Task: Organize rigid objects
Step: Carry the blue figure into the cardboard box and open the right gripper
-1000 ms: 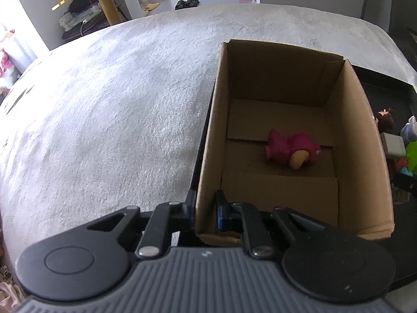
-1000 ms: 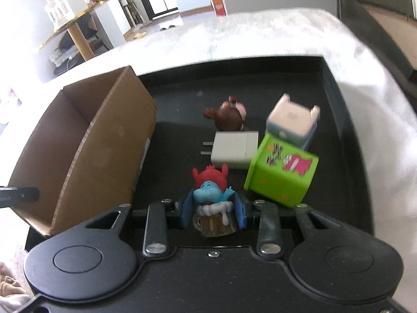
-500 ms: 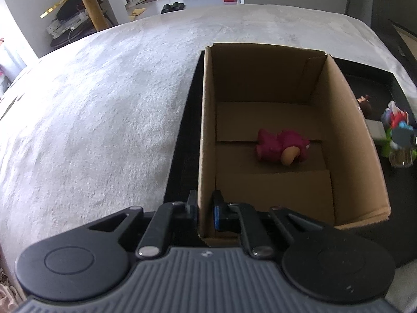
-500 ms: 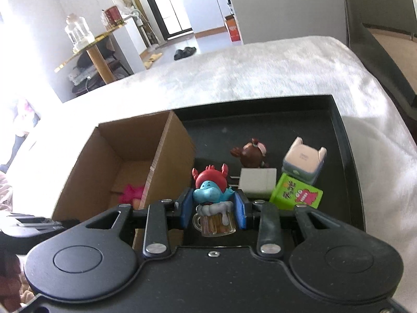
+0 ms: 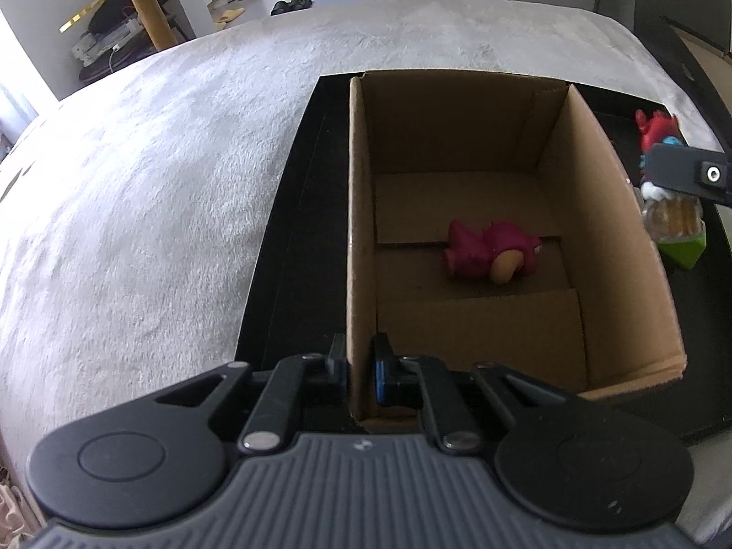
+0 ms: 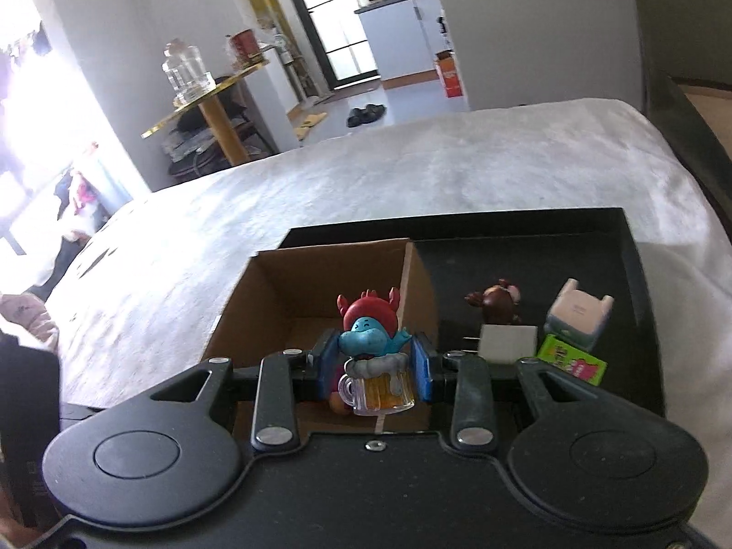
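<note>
While my left tool (image 5: 359,368) pinches the open brown cardboard box's (image 5: 594,210) wall, my right tool (image 6: 375,361) clamps a blue, red-capped figurine in a beer mug (image 6: 373,357). No writing is legible.

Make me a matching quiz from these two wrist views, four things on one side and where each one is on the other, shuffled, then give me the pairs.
Things
1. pink figurine
2. blue figurine in a beer mug
3. near wall of the cardboard box
4. brown figurine

Places
A. clamped in the left gripper
B. standing on the black tray, beyond the white block
C. lying on the box floor
D. held in the right gripper

Pairs: 1-C, 2-D, 3-A, 4-B
</note>
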